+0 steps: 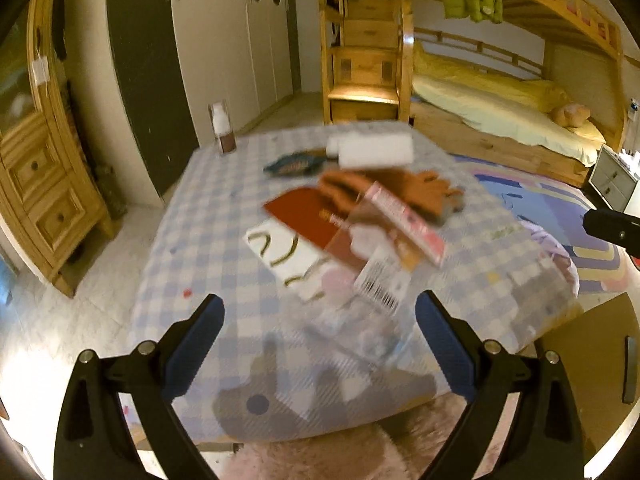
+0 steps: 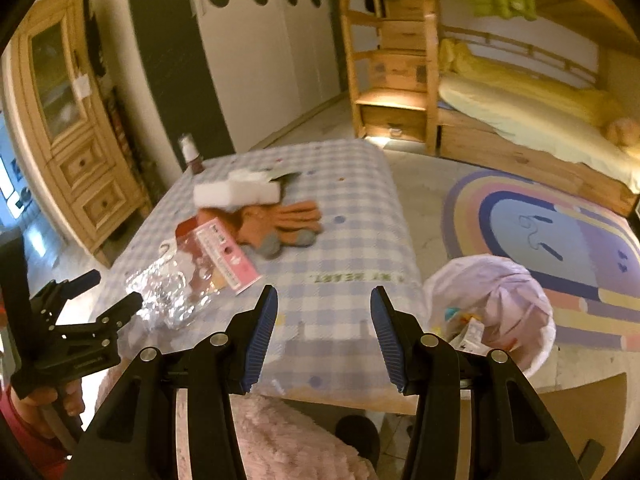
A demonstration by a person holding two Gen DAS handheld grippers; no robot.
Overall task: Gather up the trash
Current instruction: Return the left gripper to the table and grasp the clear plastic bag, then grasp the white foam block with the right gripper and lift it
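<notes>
The pink card (image 2: 226, 258) lies flat mid-counter, its long axis slanting from the gloves (image 2: 280, 224) toward my near edge, half over a crinkled clear wrapper (image 2: 168, 296). My left gripper (image 1: 320, 344) hangs over that wrapper, jaws apart and empty. My right gripper (image 2: 324, 332) is likewise apart over bare counter (image 2: 360, 208), the lined bin (image 2: 500, 300) just beside it.

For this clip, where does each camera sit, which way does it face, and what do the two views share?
Left wrist: on the left gripper, angled down at the checked table from its near edge; own open blue-padded fingers show.
Right wrist: on the right gripper, same direction, further right; open fingers, left gripper and a hand show; lined bin beside the table.
Shared: orange gloves, pink packet, white block, bunk bed.
</notes>
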